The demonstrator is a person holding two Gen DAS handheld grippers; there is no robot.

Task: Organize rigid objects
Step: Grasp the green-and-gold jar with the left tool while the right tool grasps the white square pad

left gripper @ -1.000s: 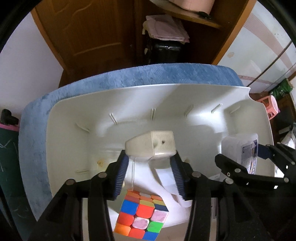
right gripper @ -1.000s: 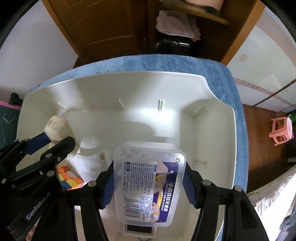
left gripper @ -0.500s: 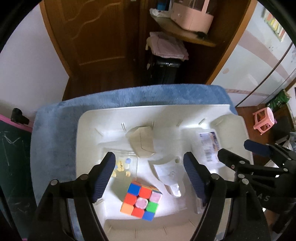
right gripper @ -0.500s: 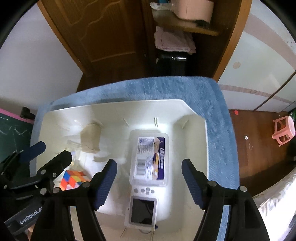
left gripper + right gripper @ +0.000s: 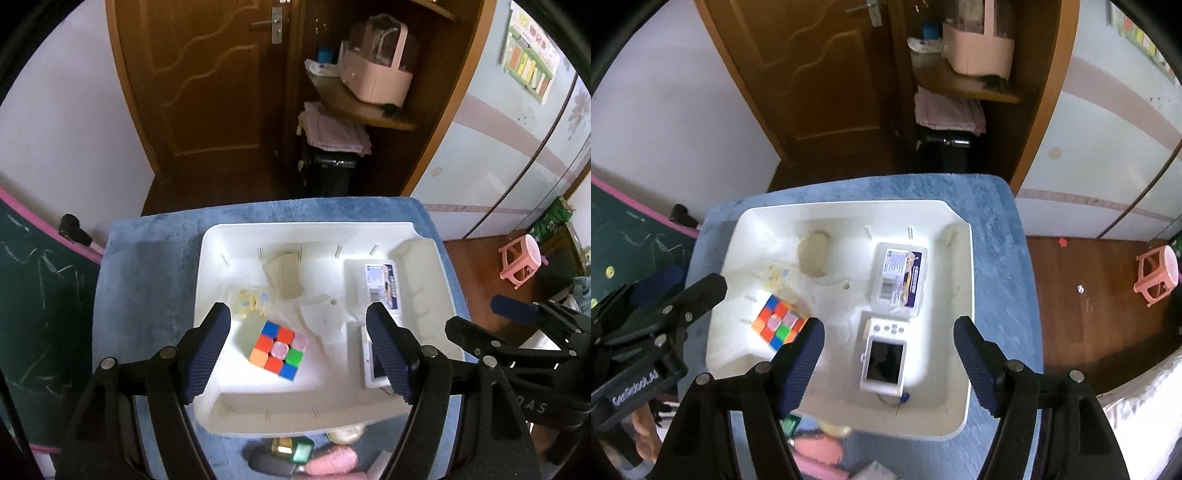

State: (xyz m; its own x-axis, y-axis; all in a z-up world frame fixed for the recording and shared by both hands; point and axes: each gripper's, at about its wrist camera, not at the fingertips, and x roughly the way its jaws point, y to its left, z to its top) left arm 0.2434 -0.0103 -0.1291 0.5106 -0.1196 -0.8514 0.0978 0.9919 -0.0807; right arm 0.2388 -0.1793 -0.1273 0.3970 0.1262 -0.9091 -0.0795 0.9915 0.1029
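Blurring hides your items at the tray's [image 5: 424, 402] 6 o'clock edge; labelled box [image 5: 901, 278] runs 12-to-6; left gripper [image 5: 299, 350] and right gripper [image 5: 888, 365] gape wide, empty.

My right gripper [image 5: 889, 355] hangs above the near end of the white tray [image 5: 964, 332] with its blue-padded jaws spread wide and nothing between them. In the tray I see the clear labelled box [image 5: 900, 280] at the far right with the small white camera [image 5: 884, 357] just in front of it, the Rubik's cube [image 5: 778, 322] on the left, and a beige block [image 5: 813, 254] beyond it. My left gripper [image 5: 657, 314] shows at the left edge beside the tray, over the blue mat [image 5: 1004, 236].
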